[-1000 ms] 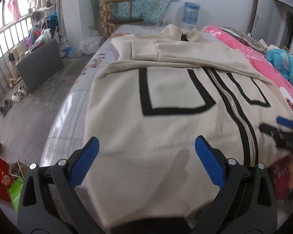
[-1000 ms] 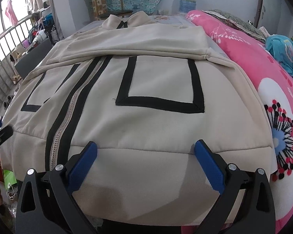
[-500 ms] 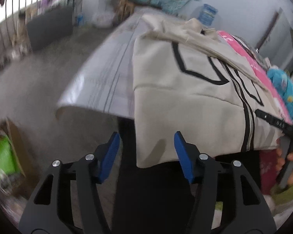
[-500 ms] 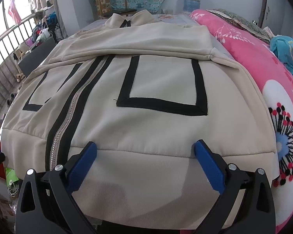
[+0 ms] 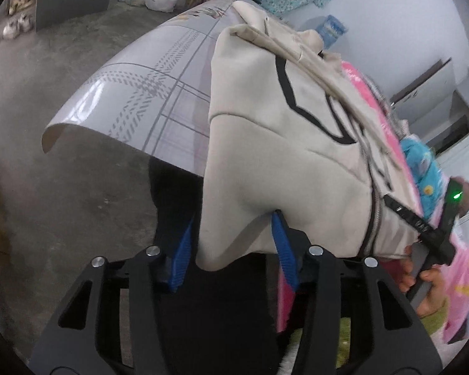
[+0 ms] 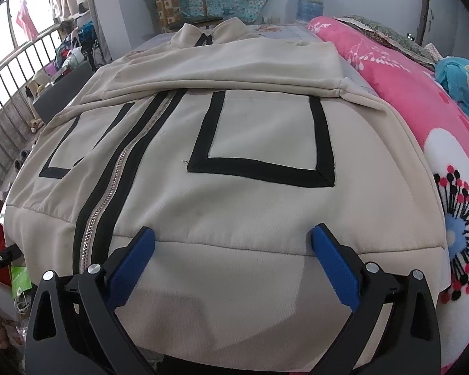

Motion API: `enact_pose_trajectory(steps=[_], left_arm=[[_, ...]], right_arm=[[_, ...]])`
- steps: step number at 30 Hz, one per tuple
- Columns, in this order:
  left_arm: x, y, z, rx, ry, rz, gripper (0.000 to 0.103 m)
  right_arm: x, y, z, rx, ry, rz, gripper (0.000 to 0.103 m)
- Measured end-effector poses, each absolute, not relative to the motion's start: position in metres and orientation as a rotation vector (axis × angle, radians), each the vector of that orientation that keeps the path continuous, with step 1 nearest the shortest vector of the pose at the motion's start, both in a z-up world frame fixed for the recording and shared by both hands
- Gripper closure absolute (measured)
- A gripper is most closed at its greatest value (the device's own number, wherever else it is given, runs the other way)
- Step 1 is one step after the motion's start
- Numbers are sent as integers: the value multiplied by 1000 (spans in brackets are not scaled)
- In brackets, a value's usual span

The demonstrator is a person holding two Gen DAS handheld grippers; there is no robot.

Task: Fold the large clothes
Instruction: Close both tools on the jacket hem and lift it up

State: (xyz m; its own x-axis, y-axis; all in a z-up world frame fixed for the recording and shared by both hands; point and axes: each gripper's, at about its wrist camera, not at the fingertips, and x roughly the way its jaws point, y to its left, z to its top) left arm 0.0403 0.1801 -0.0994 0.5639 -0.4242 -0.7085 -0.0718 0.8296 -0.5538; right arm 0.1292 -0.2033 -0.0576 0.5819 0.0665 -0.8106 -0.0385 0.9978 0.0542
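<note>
A cream zip jacket (image 6: 234,125) with black trim lies flat on the bed, sleeves folded across its upper part. Its hem hangs over the bed's near edge. My left gripper (image 5: 233,218) sits at the hem's left corner, tilted and low beside the bed. Its jaws are closing, with the corner of the jacket (image 5: 281,156) between the blue pads, and no firm pinch shows. My right gripper (image 6: 231,234) stands wide open over the hem, right of the zip, its pads resting against the cloth without holding it.
A grey patterned sheet (image 5: 140,93) covers the bed and curls off its left edge above bare concrete floor (image 5: 47,156). A pink flowered quilt (image 6: 406,93) lies along the right side. A wooden chair (image 6: 184,6) and a water bottle (image 6: 309,3) stand beyond the bed.
My left gripper has gone left and down from above the jacket to its hem corner, rolling as it went, and its jaws have narrowed around the cloth. The right gripper has stayed put.
</note>
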Motion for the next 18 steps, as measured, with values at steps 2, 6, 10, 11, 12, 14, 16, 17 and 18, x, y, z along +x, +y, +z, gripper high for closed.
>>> enact_pose_trajectory(steps=[2, 6, 10, 11, 12, 14, 16, 17, 18], left_arm=[[38, 184, -96, -605, 930, -249, 51], [41, 184, -94, -632, 902, -287, 49], [47, 177, -99, -605, 941, -265, 54], [47, 174, -99, -596, 942, -264, 57], [44, 174, -97, -587, 939, -262, 59], [41, 169, -92, -545, 931, -250, 70], [39, 159, -84, -456, 931, -212, 79], [38, 154, -81, -410, 933, -192, 85], [37, 150, -79, -366, 934, -171, 88]], right_arm=[[130, -203, -57, 31, 952, 63, 6], [130, -202, -57, 33, 951, 59, 6], [130, -202, -57, 33, 949, 58, 6], [130, -202, -58, 32, 950, 59, 6], [130, -202, -58, 32, 951, 59, 6], [129, -202, -57, 30, 953, 60, 6], [130, -203, -57, 29, 959, 66, 6], [130, -203, -56, 28, 969, 72, 6], [129, -204, -54, 27, 978, 76, 6]])
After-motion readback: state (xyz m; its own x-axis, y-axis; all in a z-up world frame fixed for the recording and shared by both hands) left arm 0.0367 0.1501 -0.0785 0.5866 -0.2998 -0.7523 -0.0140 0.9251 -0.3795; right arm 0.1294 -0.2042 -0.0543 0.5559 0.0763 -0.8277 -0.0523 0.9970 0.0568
